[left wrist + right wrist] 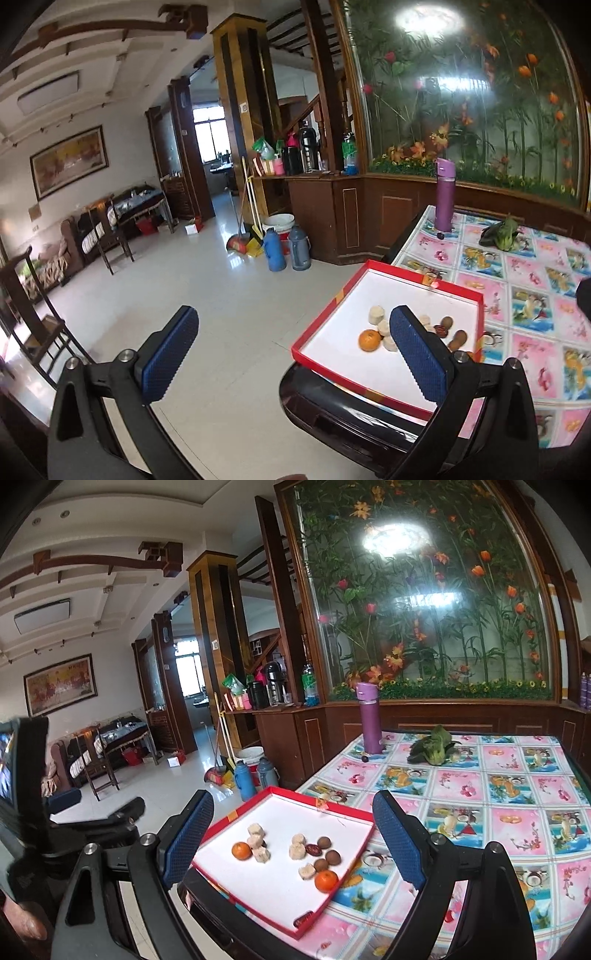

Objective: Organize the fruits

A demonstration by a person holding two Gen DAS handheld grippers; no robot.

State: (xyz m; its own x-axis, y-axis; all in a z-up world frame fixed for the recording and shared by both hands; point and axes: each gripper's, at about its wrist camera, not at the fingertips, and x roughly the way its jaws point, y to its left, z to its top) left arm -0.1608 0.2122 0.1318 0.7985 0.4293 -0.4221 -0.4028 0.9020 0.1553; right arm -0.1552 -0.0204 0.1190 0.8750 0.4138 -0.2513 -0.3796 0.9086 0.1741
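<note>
Left wrist view: the left gripper (pixel 293 354) hangs spread wide and empty over white floor tiles (pixel 207 288) at the table's (pixel 524 295) corner, where a red-rimmed tray (pixel 417 291) holds the fruits (pixel 369 340).

Right wrist view: the right gripper (pixel 293 843), also released, frames that tray (pixel 332 805) on the floral tablecloth (pixel 498 797); 2 oranges (pixel 326 880) lie inside, a purple bottle (pixel 370 720) behind.

Red-rimmed white tray (pixel 218 823) — orange tangerines (pixel 326 881), beige chunks (pixel 296 850), brown fruits (pixel 333 857) — on pink-and-blue floral tablecloth (pixel 491 797).
</note>
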